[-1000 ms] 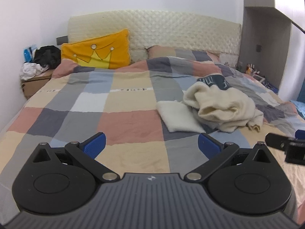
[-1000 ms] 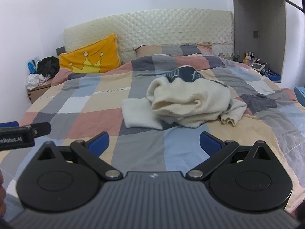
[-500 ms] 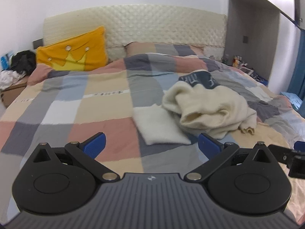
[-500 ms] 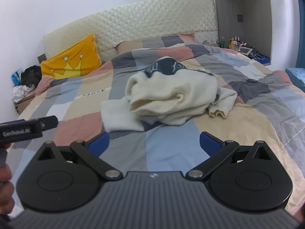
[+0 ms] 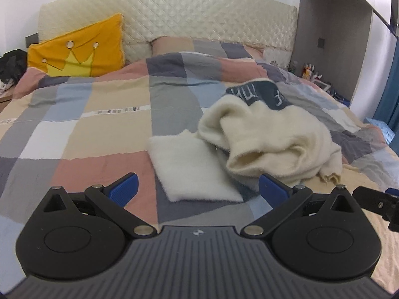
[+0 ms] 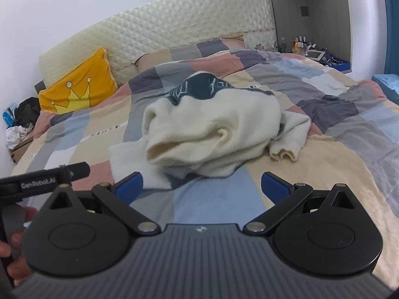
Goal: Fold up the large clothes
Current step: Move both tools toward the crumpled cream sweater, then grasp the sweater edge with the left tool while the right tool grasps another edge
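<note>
Left wrist view showed the left gripper (image 5: 197,189) with its blue-padded jaws spread wide and nothing between them, hovering low over the patchwork quilt (image 5: 82,134) of pink, grey, beige and blue squares. Beyond the pads lay the task's thing, a crumpled cream fleece sweater with a dark navy patterned collar (image 5: 271,134), heaped in a loose mound on the quilt; one flat cream panel (image 5: 192,169) of it, perhaps a sleeve, spread out on the side of the heap nearer the orange crown cushion (image 5: 79,49), and that panel lay directly ahead of the left gripper, near but not touched. In the right wrist view the right gripper (image 6: 202,186) was likewise spread apart and empty, with the heap straight ahead and a limp cuffed sleeve (image 6: 289,137) trailing off the heap on the side away from the cushion. Folding proper had not begun; the step in hand seemed to be the approach to the garment. The next move would probably call for each gripper to pinch an edge or corner of the sweater, lift it and spread it flat on the quilt, since the bunched fleece hid its hem and shoulders and would likely sag and cling when raised.
</note>
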`<state>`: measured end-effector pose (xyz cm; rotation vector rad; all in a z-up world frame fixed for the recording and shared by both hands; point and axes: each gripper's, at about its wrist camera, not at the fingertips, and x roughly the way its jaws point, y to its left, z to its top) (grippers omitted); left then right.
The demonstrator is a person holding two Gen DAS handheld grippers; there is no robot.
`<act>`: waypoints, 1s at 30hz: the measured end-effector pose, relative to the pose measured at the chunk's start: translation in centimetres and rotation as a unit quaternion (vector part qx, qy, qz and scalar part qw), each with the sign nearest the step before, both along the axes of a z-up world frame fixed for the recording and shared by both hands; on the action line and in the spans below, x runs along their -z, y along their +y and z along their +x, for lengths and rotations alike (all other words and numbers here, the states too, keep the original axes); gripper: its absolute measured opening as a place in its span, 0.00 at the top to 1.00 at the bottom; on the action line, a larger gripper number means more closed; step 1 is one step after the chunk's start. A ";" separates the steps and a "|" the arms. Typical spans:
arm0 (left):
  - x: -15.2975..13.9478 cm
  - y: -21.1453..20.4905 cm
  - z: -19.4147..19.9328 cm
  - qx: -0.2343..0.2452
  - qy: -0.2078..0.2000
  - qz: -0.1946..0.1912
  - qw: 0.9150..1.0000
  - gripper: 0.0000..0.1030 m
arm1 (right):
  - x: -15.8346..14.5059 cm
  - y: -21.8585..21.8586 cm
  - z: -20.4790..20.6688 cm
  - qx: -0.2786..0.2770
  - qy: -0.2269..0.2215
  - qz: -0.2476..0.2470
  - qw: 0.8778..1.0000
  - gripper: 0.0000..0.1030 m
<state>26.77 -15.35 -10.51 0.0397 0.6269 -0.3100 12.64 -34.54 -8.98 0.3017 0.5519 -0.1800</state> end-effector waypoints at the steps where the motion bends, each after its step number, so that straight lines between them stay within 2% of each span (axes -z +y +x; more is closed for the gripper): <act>1: 0.3 -0.3 0.6 0.003 0.000 -0.001 1.000 0.00 | 0.2 -0.2 0.5 0.000 0.001 0.000 1.000 0.00; 3: 1.1 -1.0 2.0 0.013 0.000 -0.004 1.000 0.01 | 0.7 -0.5 1.7 -0.001 0.003 0.001 1.000 0.00; 15: 6.8 -6.3 9.8 0.082 0.022 -0.008 0.996 0.33 | 3.8 -2.1 8.5 0.012 0.032 -0.017 0.999 0.00; 19: 8.3 -7.6 12.1 0.073 0.020 -0.007 0.997 0.42 | 4.9 -2.5 10.4 0.016 0.036 -0.022 0.999 0.00; 25: 8.6 -9.2 14.7 0.079 -0.006 -0.006 0.997 0.57 | 6.4 -2.9 12.3 0.033 0.040 -0.020 0.998 0.00; 27: 8.6 -10.0 15.1 0.079 -0.016 0.001 0.997 0.59 | 6.7 -2.9 13.0 0.031 0.044 -0.022 0.998 0.00; 29: 8.6 -10.6 15.3 0.061 -0.032 0.012 0.998 0.61 | 6.8 -2.8 13.6 0.031 0.044 -0.027 0.998 0.00; 30: 8.7 -10.6 15.7 0.050 -0.036 0.004 0.998 0.66 | 6.7 -2.7 13.9 0.033 0.041 -0.032 0.998 0.00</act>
